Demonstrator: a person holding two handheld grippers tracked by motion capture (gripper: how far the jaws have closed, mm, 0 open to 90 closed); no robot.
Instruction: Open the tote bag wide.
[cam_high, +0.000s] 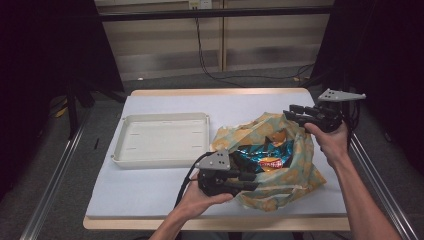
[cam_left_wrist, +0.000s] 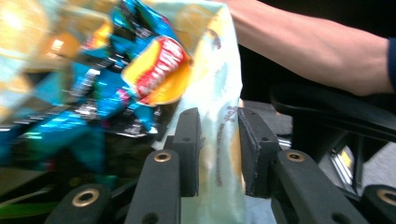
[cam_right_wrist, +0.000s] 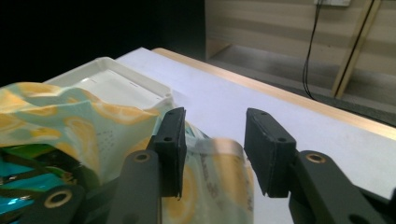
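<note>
Claws, left (cam_high: 248, 181) and right (cam_high: 295, 112), stand part-open astride opposite bag (cam_high: 295, 165) rims, gripping nothing.

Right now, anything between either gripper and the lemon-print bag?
Nothing visible. The bag's rim already sits between the left gripper's open jaws, and its far edge between the right gripper's. The white tray lies off to the side.
</note>
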